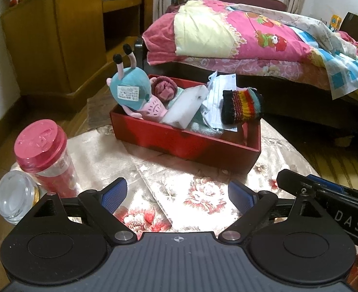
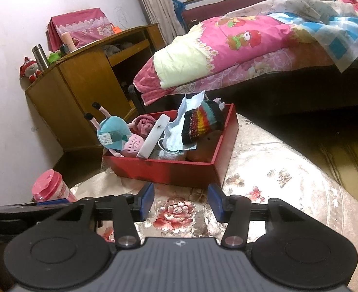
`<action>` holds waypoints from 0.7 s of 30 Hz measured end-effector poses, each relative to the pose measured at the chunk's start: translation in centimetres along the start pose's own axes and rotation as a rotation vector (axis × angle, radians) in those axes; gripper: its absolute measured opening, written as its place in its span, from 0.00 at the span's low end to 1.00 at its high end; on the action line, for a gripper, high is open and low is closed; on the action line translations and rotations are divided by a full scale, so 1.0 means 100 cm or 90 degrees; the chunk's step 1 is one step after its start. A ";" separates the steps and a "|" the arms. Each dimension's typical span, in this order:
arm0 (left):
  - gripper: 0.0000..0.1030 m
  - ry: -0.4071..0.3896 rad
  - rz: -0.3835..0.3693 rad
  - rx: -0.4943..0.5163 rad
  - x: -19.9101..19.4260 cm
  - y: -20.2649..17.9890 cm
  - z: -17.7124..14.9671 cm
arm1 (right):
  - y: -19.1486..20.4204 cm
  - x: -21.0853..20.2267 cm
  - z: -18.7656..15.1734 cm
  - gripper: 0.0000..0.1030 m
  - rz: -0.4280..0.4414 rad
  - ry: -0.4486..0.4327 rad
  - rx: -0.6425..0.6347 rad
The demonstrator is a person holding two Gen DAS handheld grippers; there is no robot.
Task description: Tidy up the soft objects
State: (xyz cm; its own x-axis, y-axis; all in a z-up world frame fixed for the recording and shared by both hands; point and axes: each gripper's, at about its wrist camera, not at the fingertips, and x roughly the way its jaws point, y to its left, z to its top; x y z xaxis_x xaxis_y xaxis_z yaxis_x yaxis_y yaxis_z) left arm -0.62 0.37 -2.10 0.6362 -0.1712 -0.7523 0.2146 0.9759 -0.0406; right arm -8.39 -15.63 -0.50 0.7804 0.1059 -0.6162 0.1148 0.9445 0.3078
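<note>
Both pairs of fingers stood apart and empty: the left gripper [image 1: 177, 196] and the right gripper [image 2: 181, 203] hung low over the flowered surface [image 1: 154, 168], short of the red box [image 1: 186, 143]. Inside it lay a blue plush toy [image 1: 130, 90], a rolled maroon cloth [image 1: 165, 88], a white sponge [image 1: 186, 104], a face mask [image 1: 219, 97] and a striped knit piece [image 1: 242, 107]. No soft item showed loose on the surface, so the sorting looked nearly or wholly finished. A pink-lidded bottle [image 1: 44, 150] and a glass jar [image 1: 14, 194] stood near the left gripper.
</note>
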 end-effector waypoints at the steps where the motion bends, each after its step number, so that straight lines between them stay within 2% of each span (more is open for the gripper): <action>1: 0.84 -0.002 0.004 0.002 0.000 -0.001 0.000 | -0.001 0.000 0.000 0.19 0.001 0.001 0.001; 21: 0.84 -0.009 0.017 0.009 -0.002 -0.003 0.001 | -0.002 0.001 0.000 0.19 0.005 0.002 0.009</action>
State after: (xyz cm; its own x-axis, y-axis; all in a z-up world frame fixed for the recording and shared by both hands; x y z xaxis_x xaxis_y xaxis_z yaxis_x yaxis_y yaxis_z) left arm -0.74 0.15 -1.92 0.6525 -0.1469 -0.7434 0.2078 0.9781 -0.0108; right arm -8.30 -15.78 -0.63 0.7792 0.1145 -0.6163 0.1169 0.9394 0.3224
